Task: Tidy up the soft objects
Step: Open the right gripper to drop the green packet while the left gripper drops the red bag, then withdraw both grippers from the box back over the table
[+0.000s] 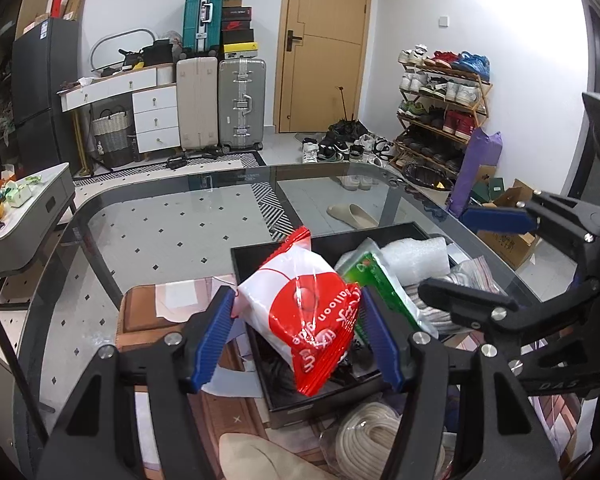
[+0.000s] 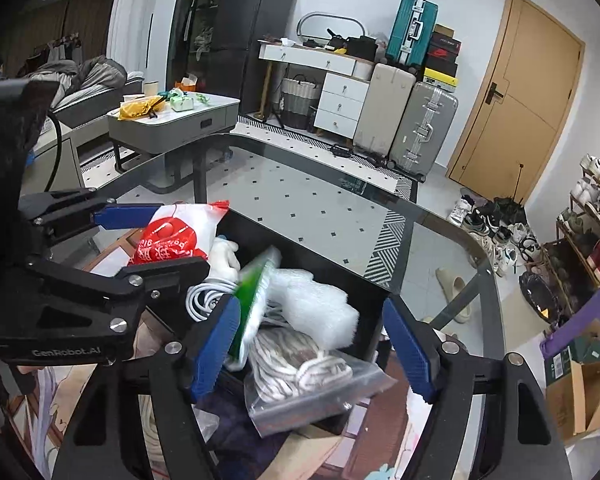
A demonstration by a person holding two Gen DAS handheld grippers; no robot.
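My left gripper (image 1: 298, 334) is shut on a red and white balloon packet (image 1: 304, 308) and holds it above the left part of a black box (image 1: 252, 256) on the glass table. The packet also shows in the right wrist view (image 2: 172, 236). My right gripper (image 2: 312, 344) is open and empty, over the box's near right side. The box (image 2: 356, 280) holds a green packet (image 2: 254, 300), white foam wrap (image 2: 316, 304), a white cable (image 2: 204, 298) and a zip bag of rope (image 2: 300, 372) leaning on its near edge.
A coil of cream rope (image 1: 376, 444) and a beige cloth (image 1: 260, 460) lie on the table near the box. A patterned mat (image 1: 148, 312) lies under the box's left side. The glass table edge (image 1: 172, 188) curves round behind.
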